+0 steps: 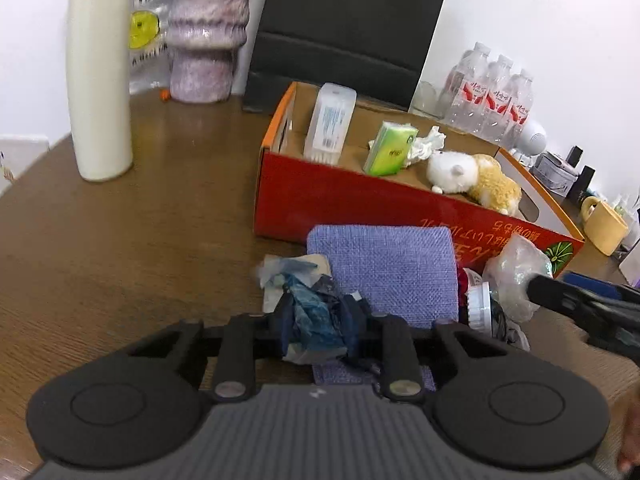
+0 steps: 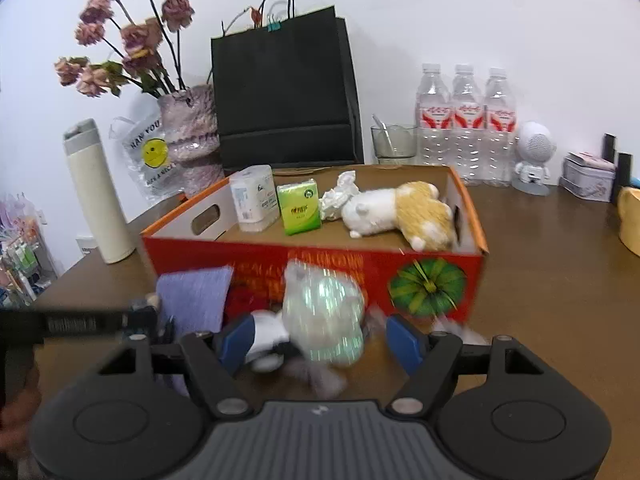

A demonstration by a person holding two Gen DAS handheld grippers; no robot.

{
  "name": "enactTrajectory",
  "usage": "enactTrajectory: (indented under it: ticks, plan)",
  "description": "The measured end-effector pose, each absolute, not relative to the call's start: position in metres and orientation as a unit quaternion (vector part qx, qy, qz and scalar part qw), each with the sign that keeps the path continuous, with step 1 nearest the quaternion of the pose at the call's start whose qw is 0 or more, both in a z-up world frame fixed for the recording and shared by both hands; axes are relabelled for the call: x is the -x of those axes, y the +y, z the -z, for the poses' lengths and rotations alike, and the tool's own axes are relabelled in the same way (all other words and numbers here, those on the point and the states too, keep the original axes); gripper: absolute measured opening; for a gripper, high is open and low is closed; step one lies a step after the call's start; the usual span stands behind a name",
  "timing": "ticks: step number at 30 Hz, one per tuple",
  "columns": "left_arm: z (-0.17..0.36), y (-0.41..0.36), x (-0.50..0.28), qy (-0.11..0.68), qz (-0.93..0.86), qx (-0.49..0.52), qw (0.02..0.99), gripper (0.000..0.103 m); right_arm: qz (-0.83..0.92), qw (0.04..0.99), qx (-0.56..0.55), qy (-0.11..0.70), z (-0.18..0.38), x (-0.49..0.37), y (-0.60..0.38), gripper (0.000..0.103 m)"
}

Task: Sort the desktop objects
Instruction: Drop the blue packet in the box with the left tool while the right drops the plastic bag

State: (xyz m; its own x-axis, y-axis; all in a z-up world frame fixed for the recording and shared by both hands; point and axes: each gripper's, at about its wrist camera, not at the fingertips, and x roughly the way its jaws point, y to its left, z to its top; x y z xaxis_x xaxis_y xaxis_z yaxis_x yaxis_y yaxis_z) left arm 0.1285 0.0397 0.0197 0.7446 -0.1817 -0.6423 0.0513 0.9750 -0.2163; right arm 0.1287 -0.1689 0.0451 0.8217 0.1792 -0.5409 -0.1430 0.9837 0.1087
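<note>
A red and orange cardboard box [image 1: 360,204] [image 2: 264,258] stands on the brown table. It holds a cotton swab box [image 1: 330,122], a green tissue pack [image 2: 299,208], crumpled paper [image 2: 338,196] and a plush toy [image 2: 400,212]. In front of it lie a purple cloth [image 1: 384,272] [image 2: 196,300] and a clear plastic bag [image 1: 516,276] [image 2: 324,312]. My left gripper [image 1: 320,326] is shut on a crumpled blue wrapper [image 1: 312,316]. My right gripper [image 2: 320,340] is open, its jaws on either side of the plastic bag and a white capped jar [image 2: 268,336].
A cream thermos [image 1: 100,76] [image 2: 98,192] stands to the left. A pink vase [image 1: 206,36] with dried roses, a black paper bag [image 2: 284,92], three water bottles [image 2: 466,124], a glass [image 2: 394,142], a white figurine [image 2: 534,156] and a yellow mug [image 1: 602,220] line the back and right.
</note>
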Motion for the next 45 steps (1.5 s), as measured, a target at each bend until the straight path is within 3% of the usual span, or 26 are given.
enactTrajectory:
  ticks: [2,3,4,7,13,18,22,25,37,45]
  plan:
    - [-0.019,0.045,-0.125,0.346,0.062,0.101,0.931,0.019,-0.079,0.948,-0.026,0.307,-0.038,-0.145,-0.166,0.063]
    - [-0.019,0.049,-0.122,0.345,0.060,0.110,0.930,0.015,-0.084,0.946,-0.029,0.313,-0.034,-0.150,-0.165,0.041]
    - [-0.020,0.052,-0.120,0.344,0.057,0.119,0.930,0.010,-0.087,0.945,-0.033,0.314,-0.031,-0.152,-0.165,0.034]
    - [-0.030,0.061,-0.113,0.327,0.045,0.138,0.934,0.005,-0.093,0.949,-0.036,0.299,-0.032,-0.146,-0.164,0.029]
    - [-0.080,0.054,-0.120,0.244,0.062,0.109,0.962,0.004,-0.088,0.971,-0.034,0.222,-0.073,-0.120,-0.174,0.028]
    - [-0.117,0.031,-0.176,0.194,0.095,0.075,0.973,0.004,-0.067,0.971,-0.037,0.226,-0.094,-0.156,-0.195,0.028]
    - [-0.099,0.007,-0.245,0.239,0.081,0.007,0.968,0.004,-0.055,0.965,-0.043,0.253,-0.093,-0.204,-0.211,0.028]
    - [-0.074,0.009,-0.280,0.311,0.054,0.020,0.949,0.004,-0.051,0.951,-0.066,0.297,-0.081,-0.236,-0.224,0.028]
    - [-0.049,0.000,-0.314,0.398,0.012,0.002,0.917,0.005,-0.054,0.917,-0.041,0.394,-0.060,-0.303,-0.216,0.029]
    - [-0.035,-0.005,-0.306,0.452,0.017,0.006,0.892,0.006,-0.075,0.898,-0.019,0.433,-0.046,-0.331,-0.216,0.038]
